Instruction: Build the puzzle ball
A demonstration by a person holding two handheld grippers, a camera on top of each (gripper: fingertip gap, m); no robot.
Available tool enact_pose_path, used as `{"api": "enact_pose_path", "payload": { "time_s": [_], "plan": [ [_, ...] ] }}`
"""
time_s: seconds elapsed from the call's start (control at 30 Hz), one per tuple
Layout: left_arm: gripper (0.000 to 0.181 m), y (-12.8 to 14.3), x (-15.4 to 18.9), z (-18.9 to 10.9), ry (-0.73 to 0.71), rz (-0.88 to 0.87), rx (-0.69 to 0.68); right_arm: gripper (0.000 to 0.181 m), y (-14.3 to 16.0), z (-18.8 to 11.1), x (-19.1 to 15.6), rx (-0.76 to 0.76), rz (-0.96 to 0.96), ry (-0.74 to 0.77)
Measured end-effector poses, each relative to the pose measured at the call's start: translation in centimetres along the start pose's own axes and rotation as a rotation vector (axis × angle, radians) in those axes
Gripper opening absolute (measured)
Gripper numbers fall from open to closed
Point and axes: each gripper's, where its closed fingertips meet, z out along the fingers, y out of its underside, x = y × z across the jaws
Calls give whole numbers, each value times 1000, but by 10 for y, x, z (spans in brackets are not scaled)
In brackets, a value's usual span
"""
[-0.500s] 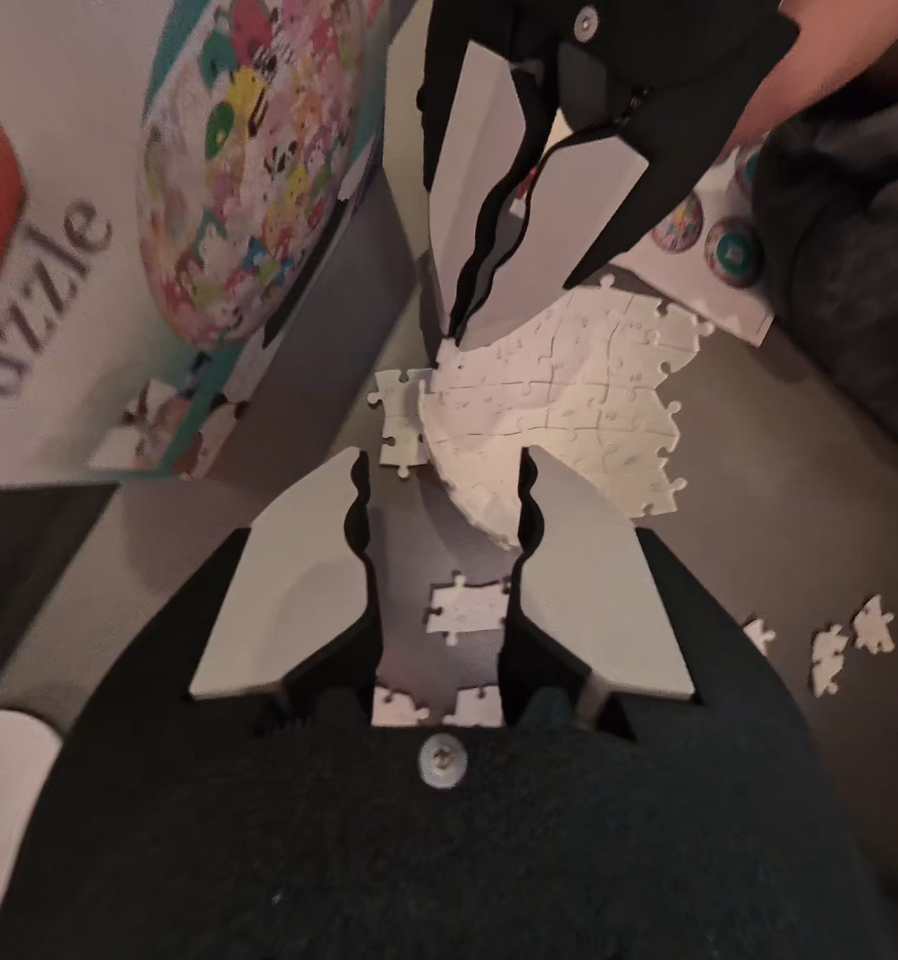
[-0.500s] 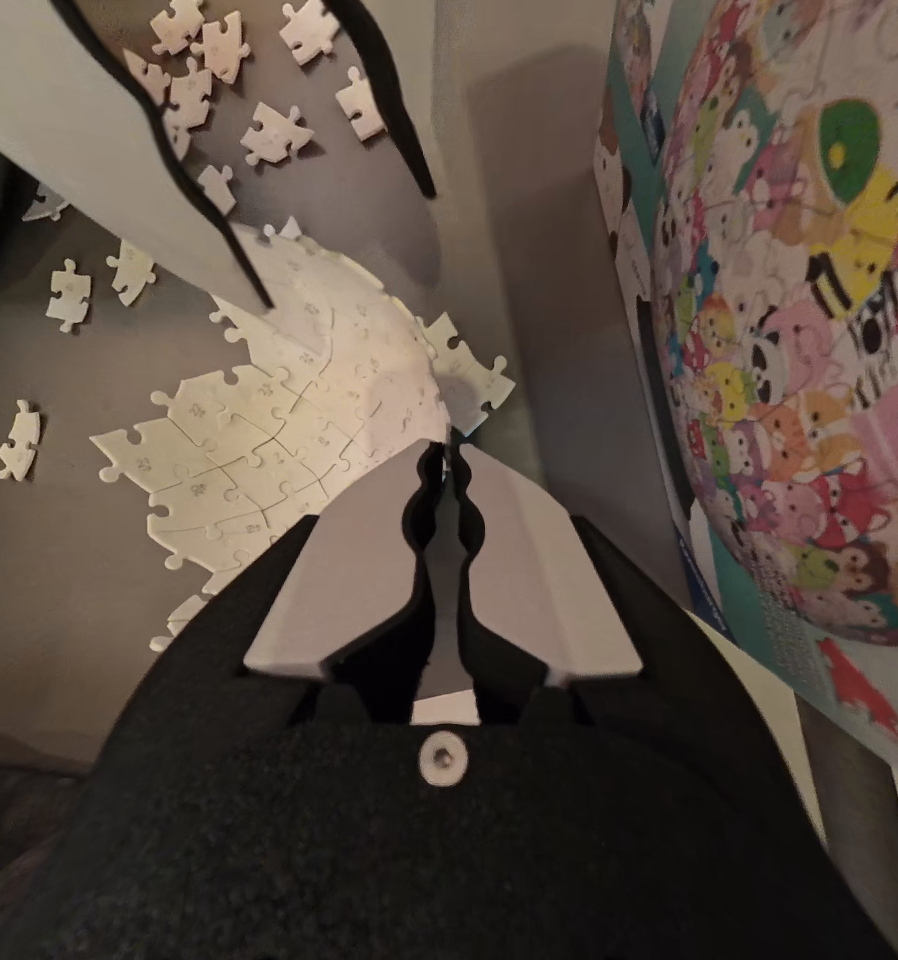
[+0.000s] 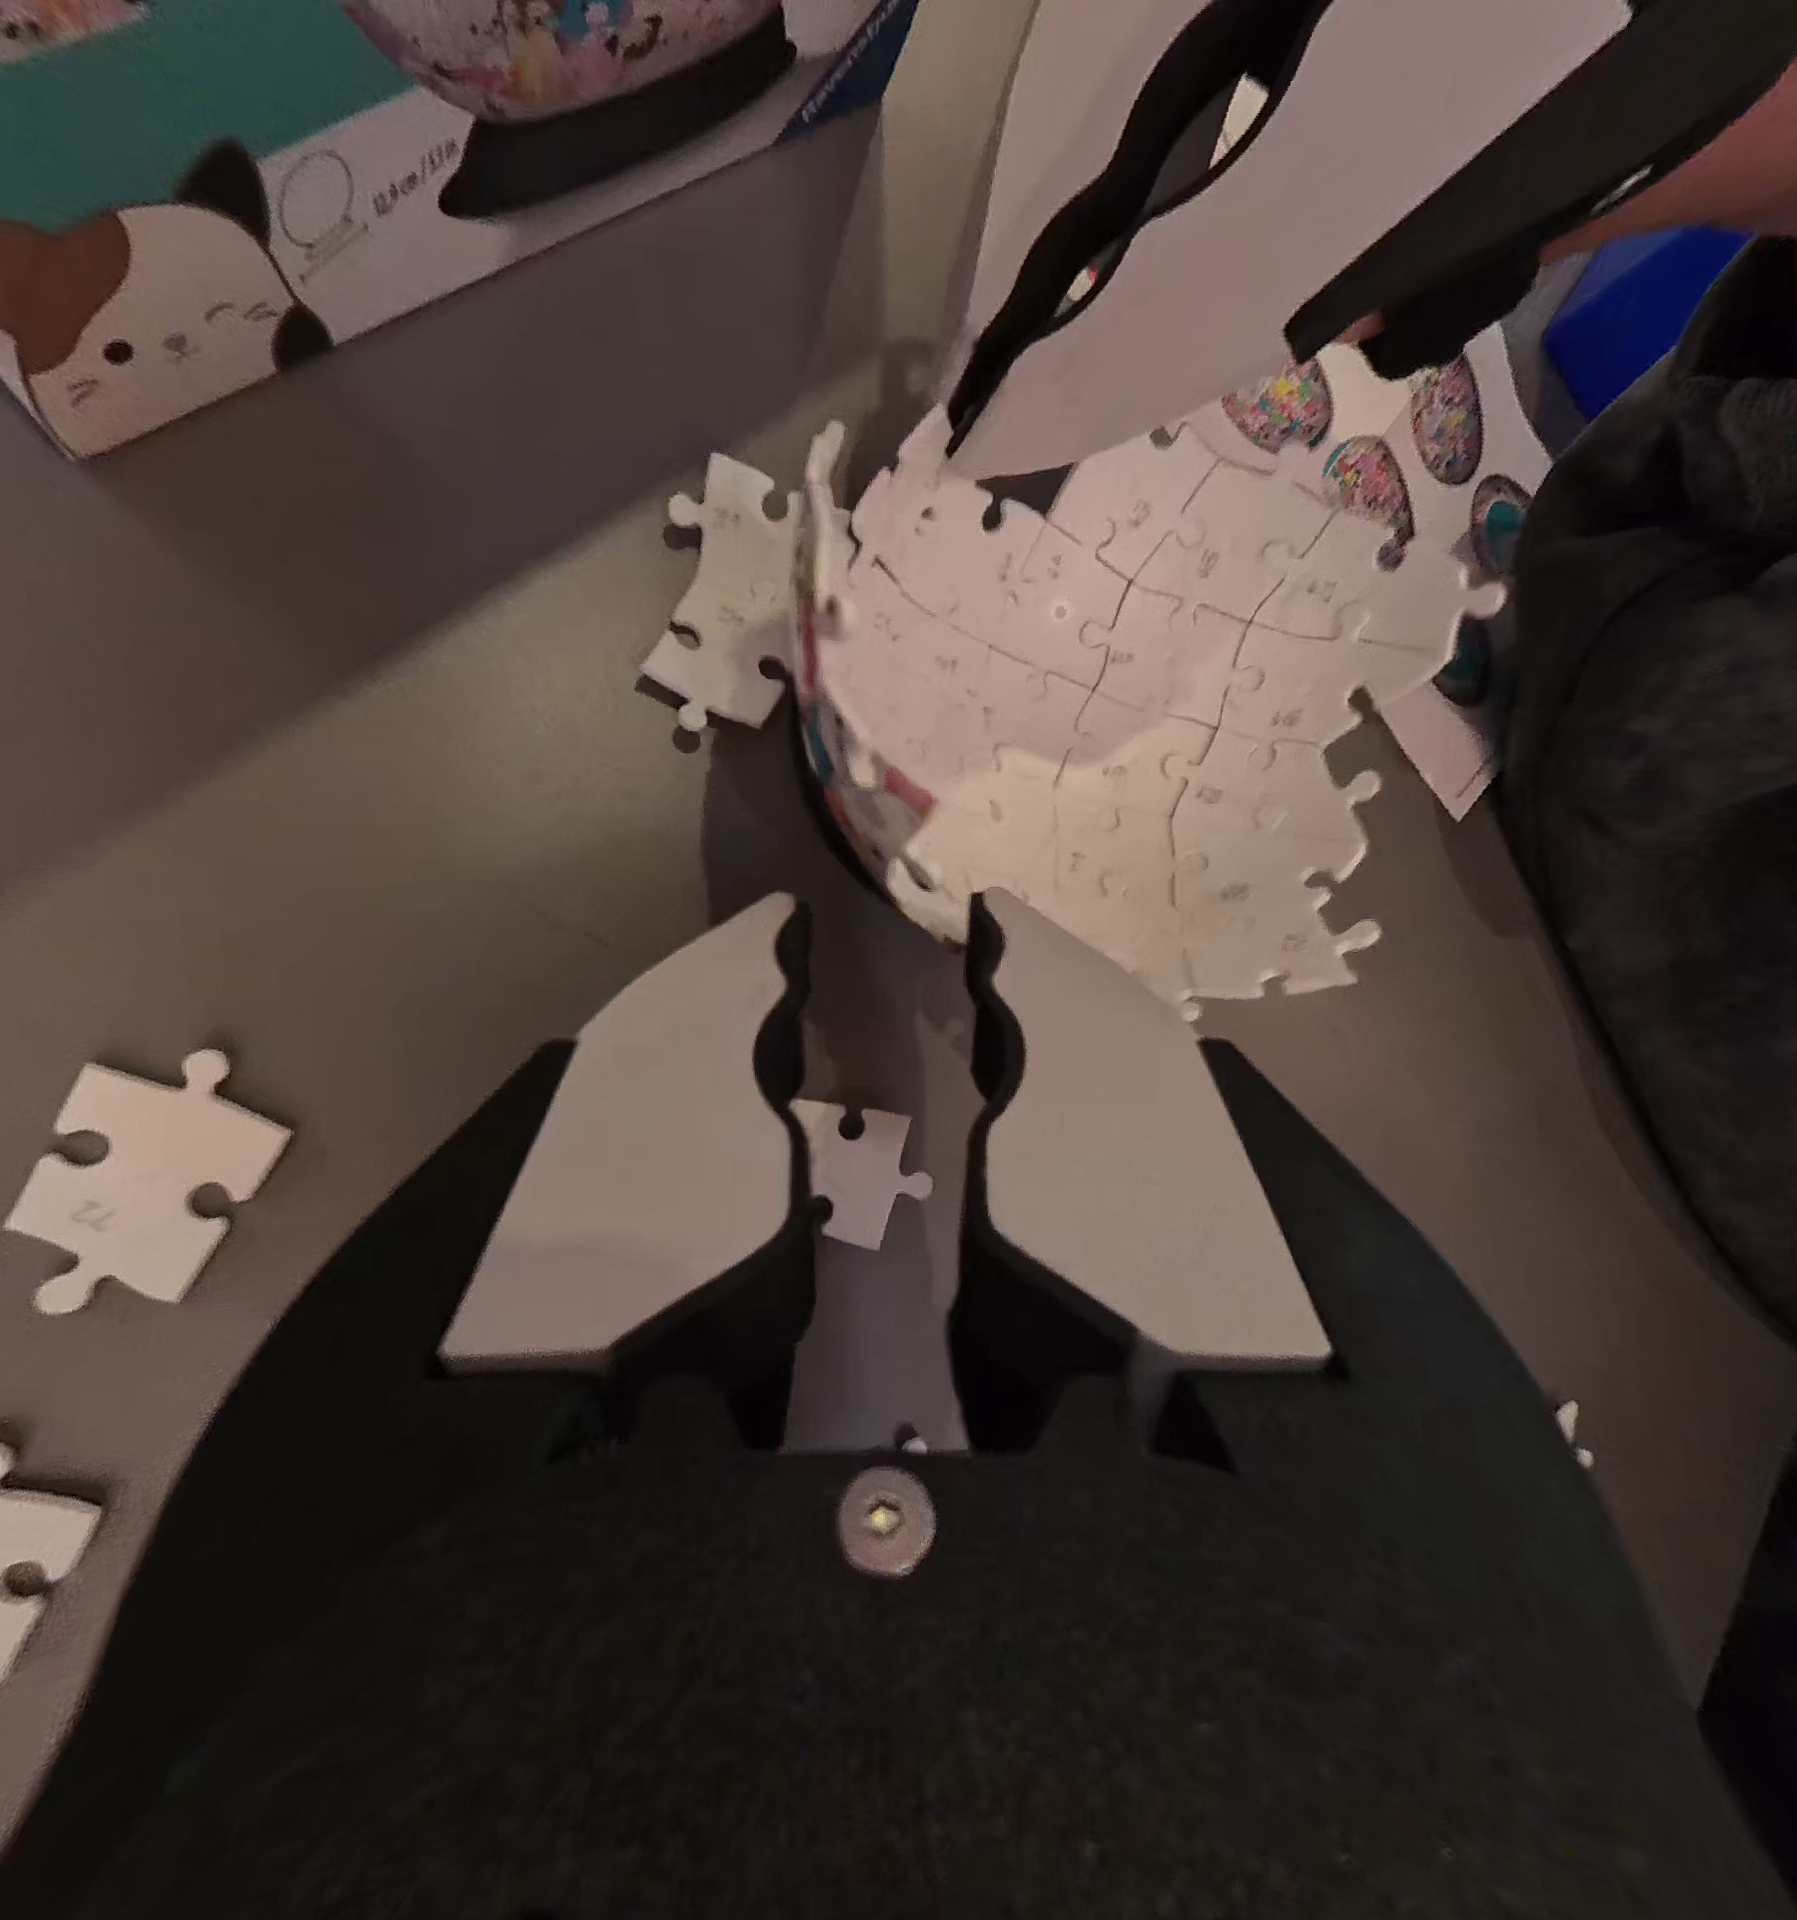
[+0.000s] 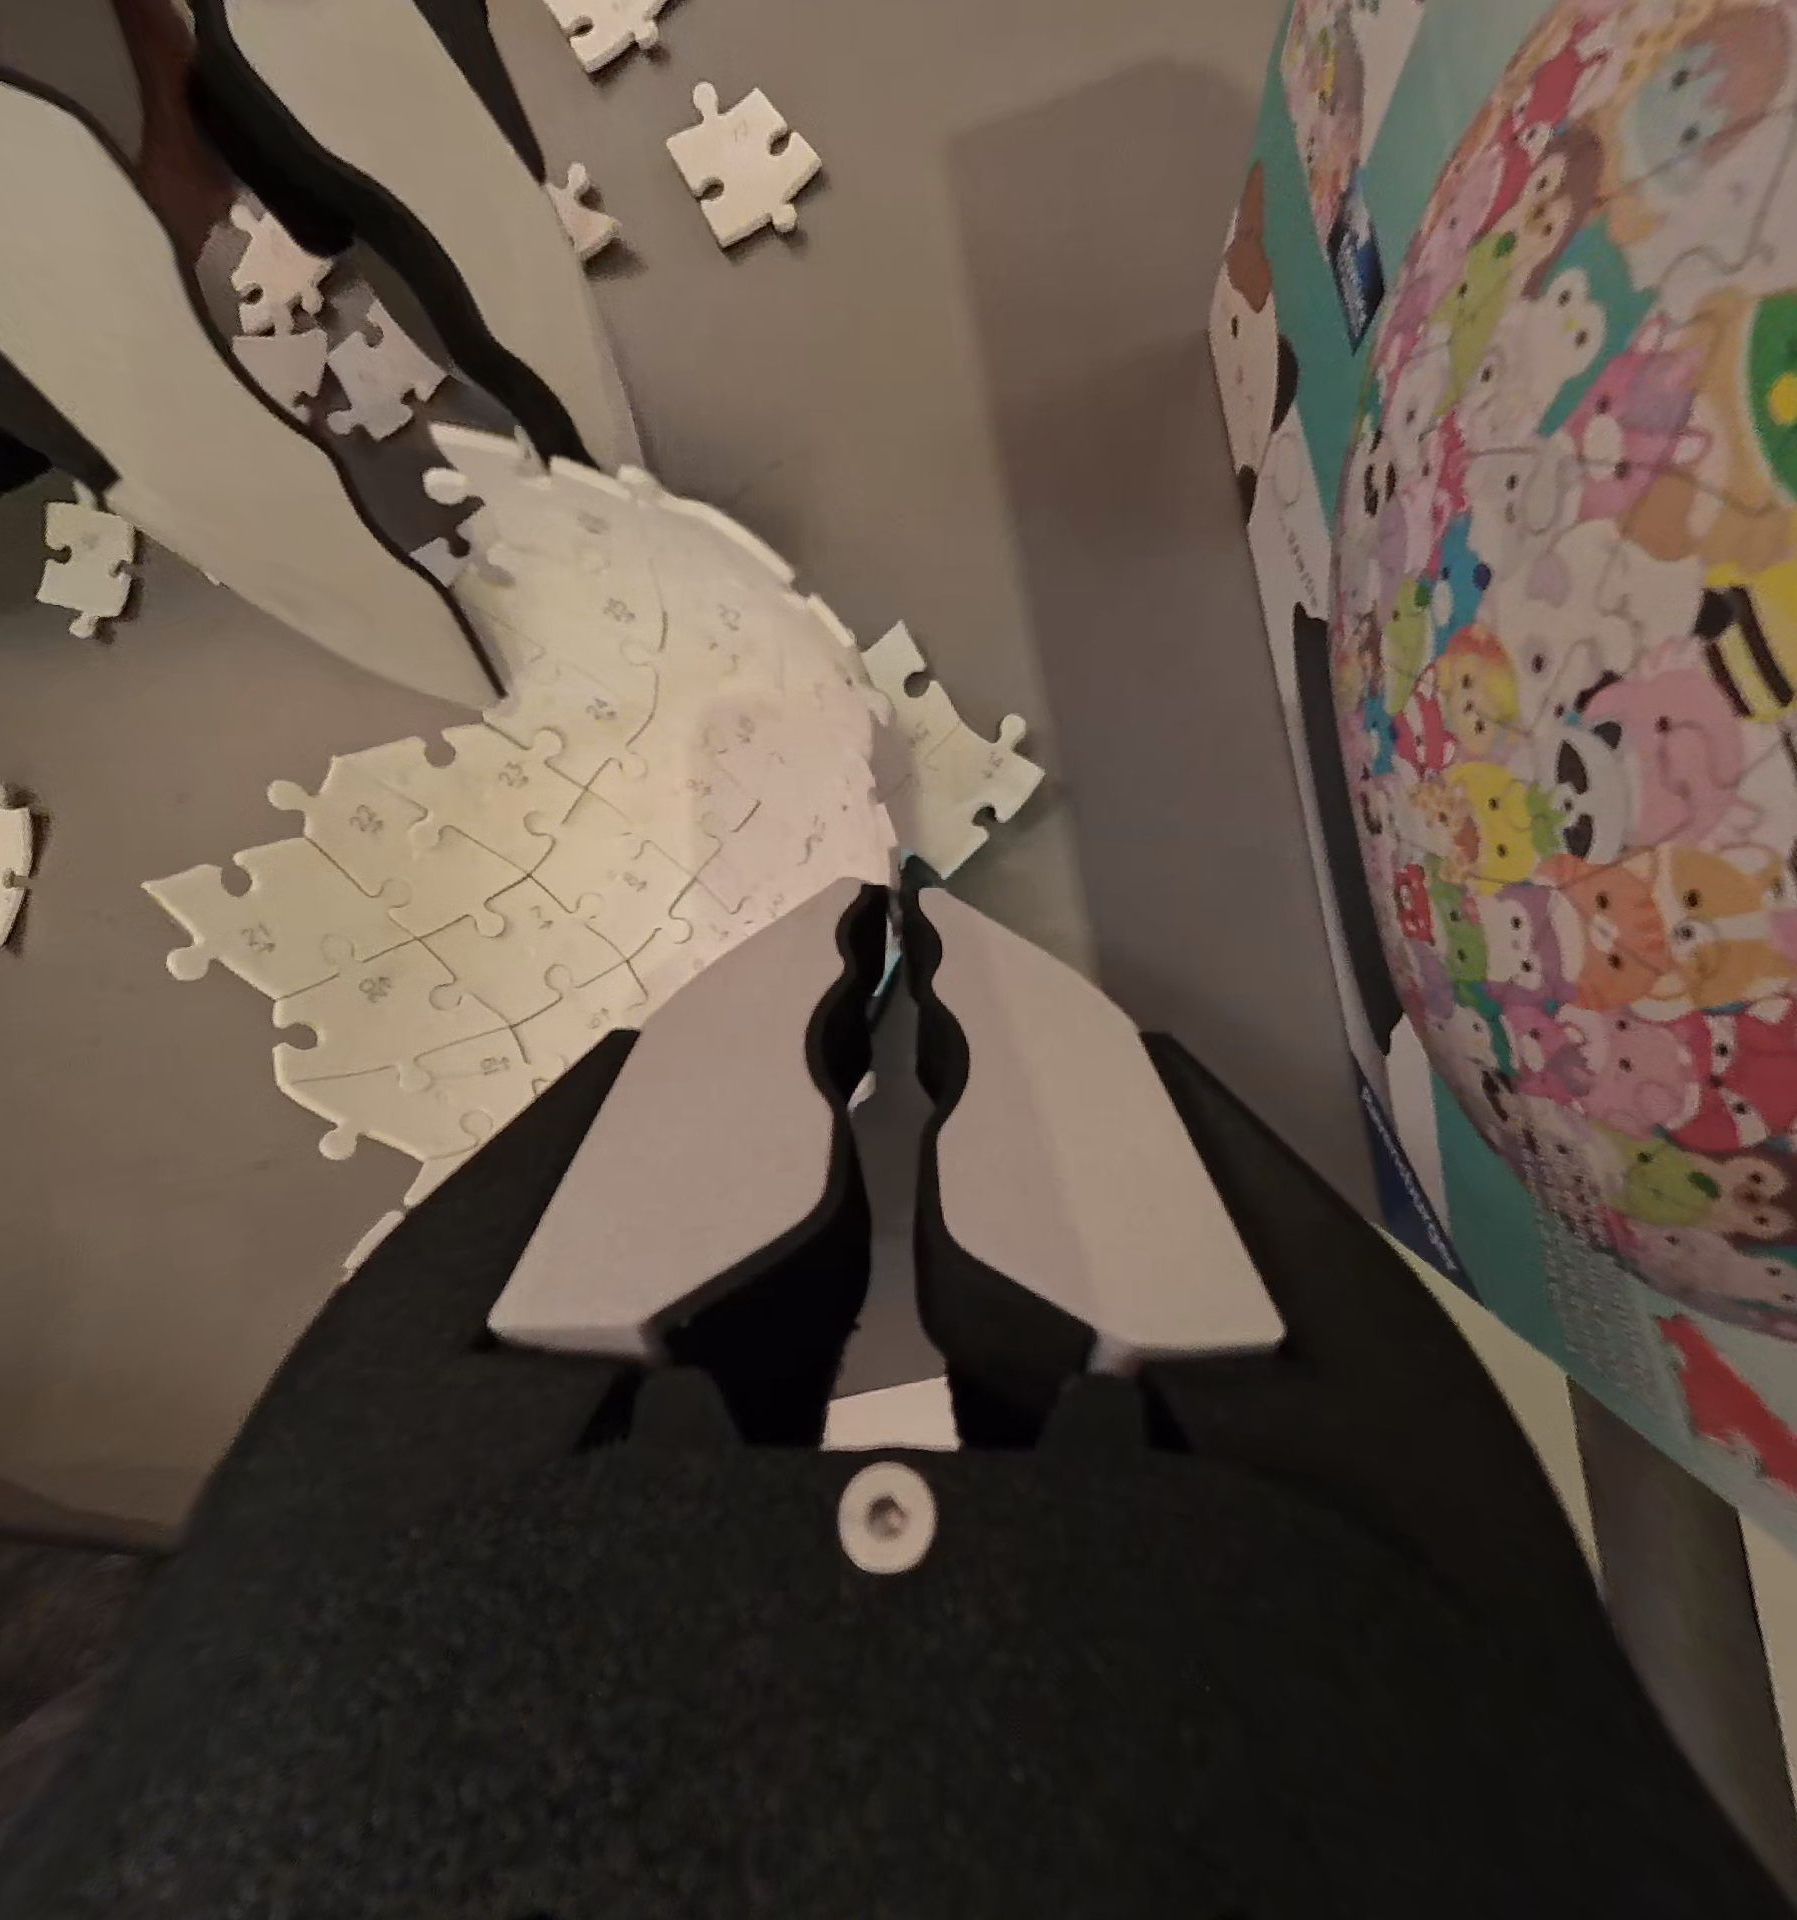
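Centrally on the table (image 3: 354,790), we prop the half-built puzzle ball (image 3: 1112,707) tilted: right hand-held gripper (image 4: 899,899) pinches its rim shut, steadying it; left hand-held gripper (image 3: 883,925), jaws apart, empty, touches the opposite edge; loose piece (image 3: 146,1184) waits nearby.

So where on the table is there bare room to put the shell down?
Bare grey table lies between the box, the two-piece strip and the loose piece. In the right wrist view, another bare patch sits below the shell. The far side near the left gripper is crowded with loose pieces.
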Motion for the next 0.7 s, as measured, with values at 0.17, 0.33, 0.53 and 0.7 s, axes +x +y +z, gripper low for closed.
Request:
{"api": "enact_pose_path", "payload": {
  "time_s": [0.17,0.33,0.53,0.7],
  "plan": [
    [9,-5,-3,0,-15,11,4,2,-2,-1,0,-10,-4,32],
    [8,-9,-8,1,-85,75,10,2,1,-9,1,21,64,80],
    [7,-9,-7,1,-66,125,28,2,3,-21,6,110,196,75],
    [7,-8,-9,1,-43,117,29,2,5,-16,5,104,199,69]
  ]
}}
